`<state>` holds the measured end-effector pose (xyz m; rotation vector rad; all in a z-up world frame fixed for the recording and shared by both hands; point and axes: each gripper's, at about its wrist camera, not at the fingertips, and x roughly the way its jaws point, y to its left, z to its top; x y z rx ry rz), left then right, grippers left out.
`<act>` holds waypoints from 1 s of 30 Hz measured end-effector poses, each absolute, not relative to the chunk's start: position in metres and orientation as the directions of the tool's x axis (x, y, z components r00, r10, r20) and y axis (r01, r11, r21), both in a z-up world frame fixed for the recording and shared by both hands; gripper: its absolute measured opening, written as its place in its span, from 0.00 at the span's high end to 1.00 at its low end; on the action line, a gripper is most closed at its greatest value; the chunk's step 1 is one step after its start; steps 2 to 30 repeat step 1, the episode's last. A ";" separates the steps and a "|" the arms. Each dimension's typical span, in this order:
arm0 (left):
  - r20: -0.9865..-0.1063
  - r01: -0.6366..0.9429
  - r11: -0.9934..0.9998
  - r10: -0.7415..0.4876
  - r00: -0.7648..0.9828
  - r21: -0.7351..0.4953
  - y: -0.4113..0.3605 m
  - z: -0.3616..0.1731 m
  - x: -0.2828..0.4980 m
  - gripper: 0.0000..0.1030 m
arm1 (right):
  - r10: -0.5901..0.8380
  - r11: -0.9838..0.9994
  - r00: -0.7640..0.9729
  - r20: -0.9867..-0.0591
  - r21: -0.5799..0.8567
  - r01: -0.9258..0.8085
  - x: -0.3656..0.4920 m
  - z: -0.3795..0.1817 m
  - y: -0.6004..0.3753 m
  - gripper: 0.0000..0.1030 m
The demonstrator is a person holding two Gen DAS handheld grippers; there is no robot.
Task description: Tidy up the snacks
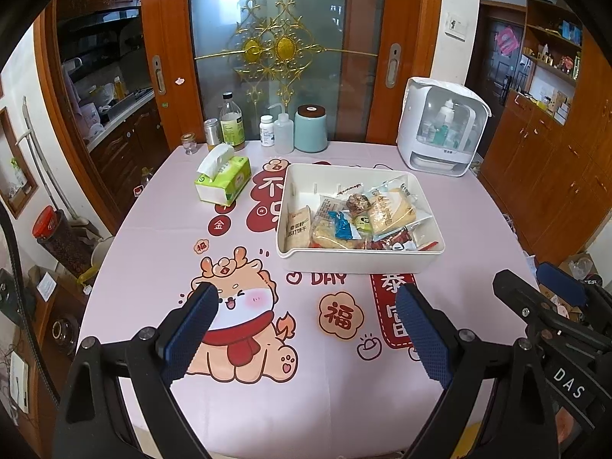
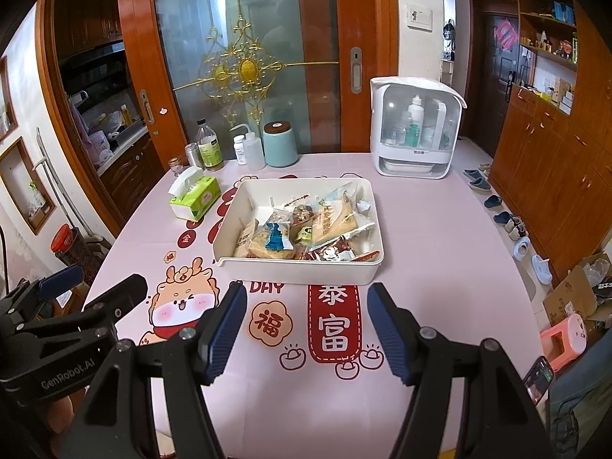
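Note:
A white rectangular bin (image 1: 359, 260) (image 2: 298, 269) stands on the pink cartoon-print tablecloth, holding several wrapped snacks (image 1: 359, 222) (image 2: 306, 233) piled toward its near and right side. My left gripper (image 1: 308, 298) hovers open over the cloth in front of the bin, blue pads wide apart, nothing between them. My right gripper (image 2: 306, 298) also stands open just short of the bin's near wall, empty. Each gripper shows at the edge of the other's view: the right gripper (image 1: 543, 287) and the left gripper (image 2: 95, 279).
A green tissue pack (image 1: 223, 179) (image 2: 195, 195) lies left of the bin. Bottles, a can and a teal canister (image 1: 310, 128) line the table's far edge. A white sterilizer cabinet (image 1: 440, 126) (image 2: 415, 134) stands at the back right. Shoes, a pink stool and a cardboard box lie on the floor at right.

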<state>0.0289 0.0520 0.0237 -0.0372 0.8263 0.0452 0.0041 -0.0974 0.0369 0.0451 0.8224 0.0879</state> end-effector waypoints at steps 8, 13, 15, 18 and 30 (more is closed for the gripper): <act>-0.736 -0.052 0.999 0.024 0.677 -0.015 0.051 0.024 0.029 0.09 | 0.096 0.995 0.676 -0.731 0.074 -0.062 0.005 0.037 -0.097 0.36; -0.736 -0.052 0.999 0.024 0.677 -0.015 0.051 0.024 0.029 0.09 | 0.096 0.995 0.676 -0.731 0.074 -0.062 0.005 0.037 -0.097 0.36; -0.736 -0.052 0.999 0.024 0.677 -0.015 0.051 0.024 0.029 0.09 | 0.096 0.995 0.676 -0.731 0.074 -0.062 0.005 0.037 -0.097 0.36; -0.736 -0.052 0.999 0.024 0.677 -0.015 0.051 0.024 0.029 0.09 | 0.096 0.995 0.676 -0.731 0.074 -0.062 0.005 0.037 -0.097 0.36; -0.736 -0.052 0.999 0.024 0.677 -0.015 0.051 0.024 0.029 0.09 | 0.096 0.995 0.676 -0.731 0.074 -0.062 0.005 0.037 -0.097 0.36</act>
